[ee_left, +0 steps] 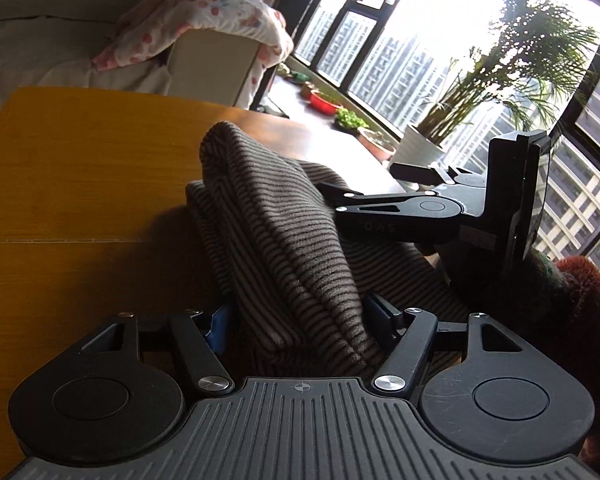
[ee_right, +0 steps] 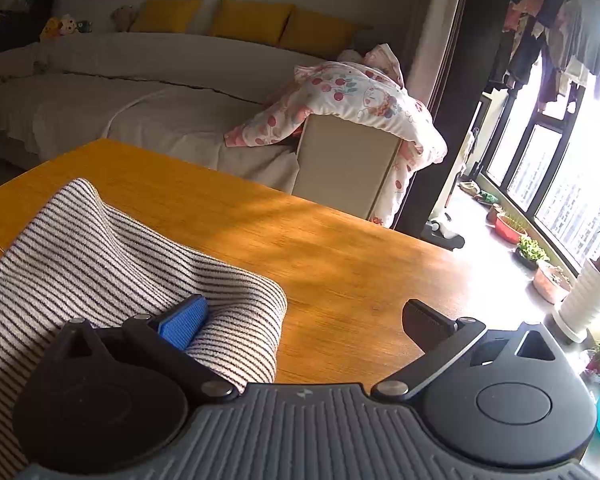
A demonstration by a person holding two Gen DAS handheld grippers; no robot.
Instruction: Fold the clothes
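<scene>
A sunlit living room: a covered sofa (ee_right: 140,96) along the upper left of the right wrist view, tall windows (ee_left: 380,60) with potted plants at the right, and a wooden table (ee_right: 320,248) filling the middle. The striped garment (ee_left: 284,248) lies bunched on the table, at the centre of the left wrist view and the lower left of the right wrist view.

The left tongs (ee_left: 304,320) pinch a raised ridge of the striped cloth between their blue pads. The right tongs (ee_right: 304,316) stand spread wide, one blue pad resting on the garment's folded edge, the other over bare wood.

A fold seems to be in hand. To do it well, I judge the pinch should hold all layers evenly, the ridge be carried straight across, and the right tongs press the crease flat so stripes align.
</scene>
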